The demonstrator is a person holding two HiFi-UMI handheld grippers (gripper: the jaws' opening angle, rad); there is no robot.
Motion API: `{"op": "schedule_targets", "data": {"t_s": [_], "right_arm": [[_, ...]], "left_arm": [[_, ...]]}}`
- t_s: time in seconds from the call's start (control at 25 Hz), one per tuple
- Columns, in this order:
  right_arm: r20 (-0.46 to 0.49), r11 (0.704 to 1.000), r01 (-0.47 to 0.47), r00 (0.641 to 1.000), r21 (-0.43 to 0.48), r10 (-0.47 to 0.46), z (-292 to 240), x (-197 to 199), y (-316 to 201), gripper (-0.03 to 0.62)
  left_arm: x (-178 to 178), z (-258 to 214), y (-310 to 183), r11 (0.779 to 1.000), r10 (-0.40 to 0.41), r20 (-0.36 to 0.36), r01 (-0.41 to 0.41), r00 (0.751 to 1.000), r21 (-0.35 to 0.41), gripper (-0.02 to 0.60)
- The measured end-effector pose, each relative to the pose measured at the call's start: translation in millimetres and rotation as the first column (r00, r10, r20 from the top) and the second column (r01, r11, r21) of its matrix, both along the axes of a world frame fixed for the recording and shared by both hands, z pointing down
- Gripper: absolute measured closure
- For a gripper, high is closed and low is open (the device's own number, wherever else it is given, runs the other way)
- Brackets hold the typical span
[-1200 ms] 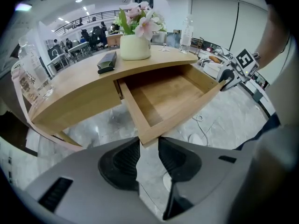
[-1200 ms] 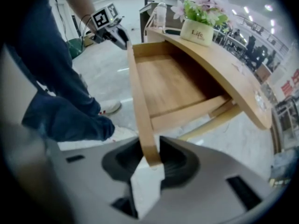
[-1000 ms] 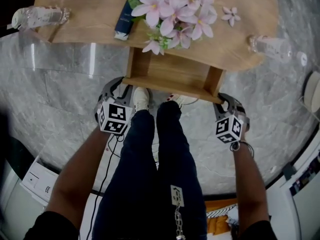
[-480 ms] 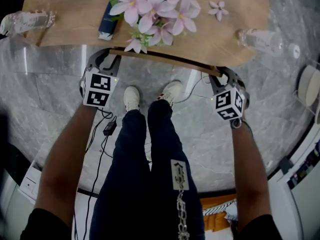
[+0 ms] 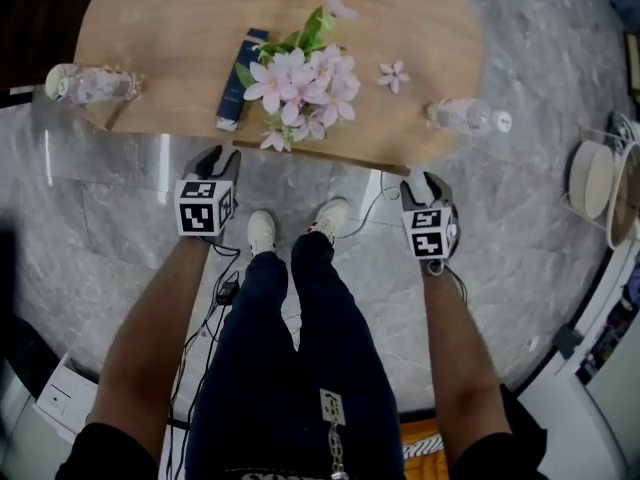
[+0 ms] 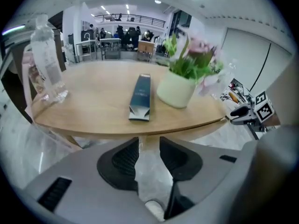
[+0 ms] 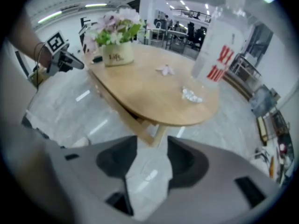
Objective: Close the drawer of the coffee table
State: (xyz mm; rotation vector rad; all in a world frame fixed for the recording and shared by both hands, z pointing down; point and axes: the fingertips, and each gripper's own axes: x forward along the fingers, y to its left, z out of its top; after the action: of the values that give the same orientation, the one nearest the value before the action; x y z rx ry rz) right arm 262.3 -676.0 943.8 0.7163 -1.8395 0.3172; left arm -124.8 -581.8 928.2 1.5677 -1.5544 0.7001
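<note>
drawer: seems shut under the surface (image 5: 150, 38), front hidden
left claw (image 5: 217, 158): opening, empty
right claw (image 5: 424, 181): opening, empty
advice: back both off evenly, check flush

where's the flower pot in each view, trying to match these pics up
Head view: the flower pot is upper centre, seen from above with blossoms covering it, just right of the blue box.
Left gripper view: right of centre, again right of the blue box.
Right gripper view: upper left, at the far end of the table.
Shared landmark: the wooden table top it stands on.
</note>
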Motion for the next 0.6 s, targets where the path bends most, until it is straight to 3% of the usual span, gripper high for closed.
{"op": "schedule_targets", "data": {"t_s": [0.16,0.24,0.28,0.44,0.6], "right_arm": [[0.053,0.999,0.021,0.998,0.043,-0.024,-90.3,-10.8,17.2,0.376],[0.121,0.996,-0.005,0.993,0.086,-0.005,-148.0,-22.2,17.1,0.378],[0.166,0.993,-0.03,0.986,0.115,0.011,-179.2,-29.3,14.5,0.379],[0.306,0.963,-0.077,0.952,0.26,-0.006,-300.5,-63.5,13.1,0.521],[0.42,0.942,-0.07,0.904,0.327,-0.079,-397.6,-99.4,41.8,0.556]], "left_arm": [[-0.1,-103.7,14.2,0.993,0.024,-0.013,-0.022,1.0,0.12,0.427],[0.4,-171.2,12.9,0.975,0.059,-0.013,-0.055,0.998,0.217,0.444],[0.7,-205.9,9.8,0.96,0.078,-0.011,-0.072,0.997,0.27,0.447],[12.2,-331.4,-1.4,0.885,0.155,0.004,-0.141,0.988,0.445,0.494],[22.8,-432.9,3.9,0.805,0.167,0.098,-0.193,0.981,0.561,0.56]]}}
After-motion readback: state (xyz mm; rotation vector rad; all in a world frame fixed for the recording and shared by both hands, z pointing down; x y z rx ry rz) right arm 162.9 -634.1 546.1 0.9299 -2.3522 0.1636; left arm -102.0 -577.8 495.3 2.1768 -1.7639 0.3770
